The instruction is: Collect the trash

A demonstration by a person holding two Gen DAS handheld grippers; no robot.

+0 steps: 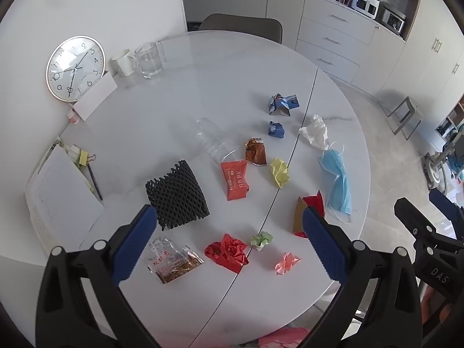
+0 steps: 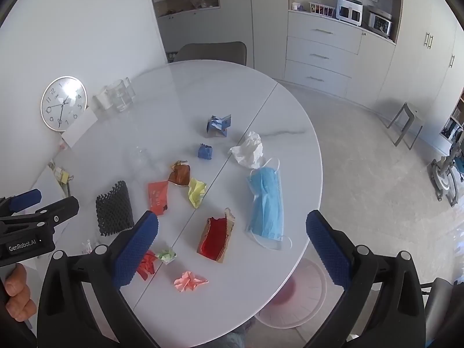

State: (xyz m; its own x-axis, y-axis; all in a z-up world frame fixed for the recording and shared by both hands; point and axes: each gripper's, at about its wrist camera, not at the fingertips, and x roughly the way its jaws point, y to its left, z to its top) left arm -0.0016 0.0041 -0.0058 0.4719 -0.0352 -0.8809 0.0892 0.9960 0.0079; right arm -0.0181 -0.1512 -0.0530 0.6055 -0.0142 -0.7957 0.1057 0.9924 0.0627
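Several pieces of trash lie on the round white table [image 1: 203, 81]: a black foam net [image 1: 177, 195], an orange-red wrapper [image 1: 235, 179], a clear plastic bottle [image 1: 213, 140], a blue face mask [image 2: 266, 200], a white tissue [image 2: 249, 150], a red-and-brown torn packet [image 2: 216, 236], crumpled red [image 1: 227, 252], green [image 1: 262, 240], pink [image 2: 190, 281], yellow [image 2: 196, 191] and blue [image 2: 205, 151] papers. My left gripper [image 1: 229, 240] is open and empty above the near trash. My right gripper [image 2: 232, 240] is open and empty above the torn packet.
A wall clock [image 1: 76, 68], a white mug [image 1: 124, 62] and a glass jug [image 1: 149, 59] stand at the table's far left. A notepad [image 1: 62, 200] lies at the left edge. A pink bin [image 2: 293, 293] stands on the floor below the table's near right edge.
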